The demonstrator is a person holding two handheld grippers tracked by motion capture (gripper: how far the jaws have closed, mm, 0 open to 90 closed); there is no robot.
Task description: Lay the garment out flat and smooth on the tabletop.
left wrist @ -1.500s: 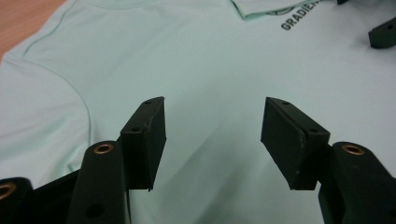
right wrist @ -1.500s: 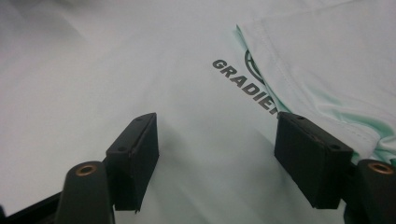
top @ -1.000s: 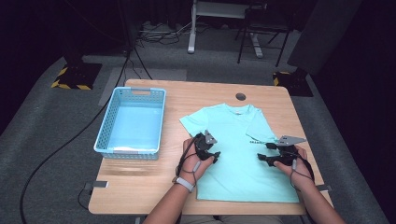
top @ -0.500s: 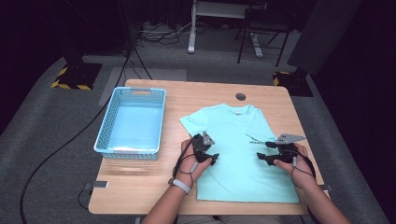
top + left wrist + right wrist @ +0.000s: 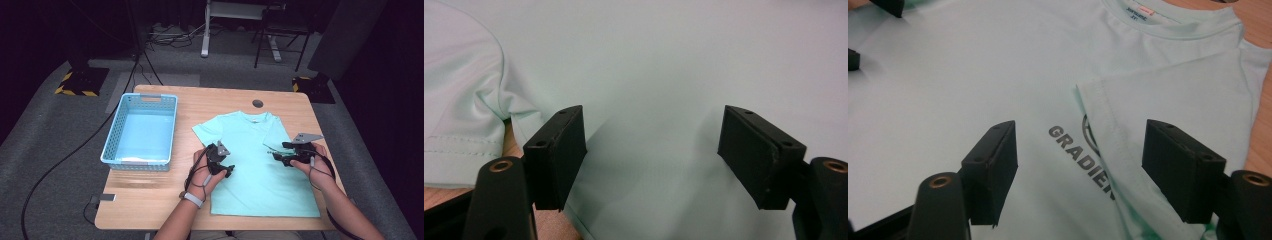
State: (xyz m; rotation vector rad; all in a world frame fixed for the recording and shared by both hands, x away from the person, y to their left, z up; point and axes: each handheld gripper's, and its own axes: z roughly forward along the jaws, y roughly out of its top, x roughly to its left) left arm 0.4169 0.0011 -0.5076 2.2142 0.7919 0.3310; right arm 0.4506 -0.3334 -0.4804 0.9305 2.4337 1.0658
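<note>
A mint-green T-shirt (image 5: 255,175) lies flat on the wooden table (image 5: 150,200), collar at the far side. My left gripper (image 5: 227,169) rests at the shirt's left edge below the sleeve. Its jaws have just been opening and now stand open (image 5: 651,155) over flat cloth, pinching nothing. My right gripper (image 5: 278,156) hovers open over the right chest (image 5: 1078,170). Below it the right sleeve (image 5: 1173,95) is folded inward over a dark printed logo (image 5: 1078,150).
A light blue plastic basket (image 5: 112,145) stands on the left part of the table. A small dark round cap (image 5: 257,103) sits in the tabletop beyond the collar. Bare wood lies in front of the basket. Cables and chair legs are on the floor behind.
My right gripper has lifted a little and drifted toward the shirt's middle. The left hand has stayed in place, with its jaws slightly wider.
</note>
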